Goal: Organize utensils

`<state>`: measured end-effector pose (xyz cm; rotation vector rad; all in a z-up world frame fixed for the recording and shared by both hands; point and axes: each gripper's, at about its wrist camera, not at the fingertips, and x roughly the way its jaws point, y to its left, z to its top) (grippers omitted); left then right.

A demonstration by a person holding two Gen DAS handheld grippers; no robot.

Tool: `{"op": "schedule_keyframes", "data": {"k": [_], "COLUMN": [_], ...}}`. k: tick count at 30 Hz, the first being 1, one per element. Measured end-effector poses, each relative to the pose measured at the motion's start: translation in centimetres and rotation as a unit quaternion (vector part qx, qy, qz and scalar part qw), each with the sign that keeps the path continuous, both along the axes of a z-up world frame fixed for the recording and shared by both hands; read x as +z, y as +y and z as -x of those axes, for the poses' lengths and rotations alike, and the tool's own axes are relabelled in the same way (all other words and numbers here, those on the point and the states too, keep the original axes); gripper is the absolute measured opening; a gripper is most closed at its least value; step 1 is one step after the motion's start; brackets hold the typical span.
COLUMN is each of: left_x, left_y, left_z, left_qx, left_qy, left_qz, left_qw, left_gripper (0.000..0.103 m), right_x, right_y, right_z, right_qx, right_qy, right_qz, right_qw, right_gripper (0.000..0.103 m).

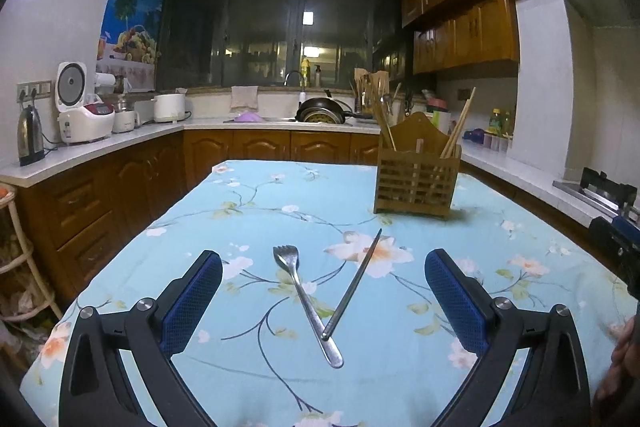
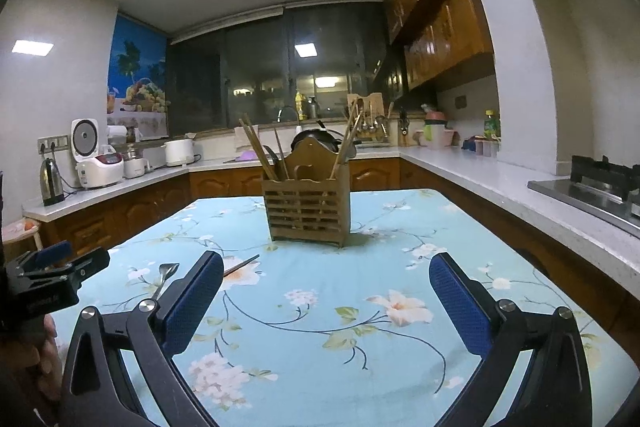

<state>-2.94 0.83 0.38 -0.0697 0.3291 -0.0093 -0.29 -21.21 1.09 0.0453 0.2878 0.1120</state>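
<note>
A metal fork (image 1: 306, 301) and a metal chopstick (image 1: 354, 283) lie crossed in a V on the flowered blue tablecloth (image 1: 248, 355). My left gripper (image 1: 324, 259) stands wide open around them, above the cloth, touching neither. A slatted wooden utensil holder (image 1: 416, 179) with chopsticks in it stands farther back, to the right. In the right wrist view the holder (image 2: 308, 215) is straight ahead. My right gripper (image 2: 326, 265) is wide open with nothing between its fingers. The fork's head (image 2: 168, 273) and the chopstick's tip (image 2: 242, 265) show left of its left finger.
Counters run along the left, back and right walls, with a kettle (image 1: 30, 135), a rice cooker (image 1: 82, 115), a sink with pans (image 1: 320, 111) and a stove (image 2: 592, 191). The left gripper's body (image 2: 48, 279) and a hand sit at the right view's left edge.
</note>
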Motion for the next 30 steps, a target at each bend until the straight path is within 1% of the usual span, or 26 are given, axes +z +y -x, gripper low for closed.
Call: {"op": "schedule_keyframes", "data": {"k": [13, 17, 30], "left_x": [-0.34, -0.34, -0.10], "left_y": [0.45, 0.57, 0.67], "left_z": [0.33, 0.37, -0.02], "left_qx": [0.002, 0.004, 0.016], "left_qy": [-0.005, -0.006, 0.006], "left_qz": [-0.003, -0.009, -0.024], "left_qw": [1.0000, 0.9999, 0.9996], "left_gripper": [0.102, 0.102, 0.102], "right_x": [-0.08, -0.23, -0.69], "right_y": [0.19, 0.38, 0.57], "right_z": [0.25, 0.29, 0.27], "right_qx": [0.004, 0.006, 0.011], "right_qy": [-0.006, -0.009, -0.002], "right_qz": [-0.001, -0.001, -0.004], "right_qw": [1.000, 1.000, 1.000], "right_gripper": [0.103, 0.103, 0.103]}}
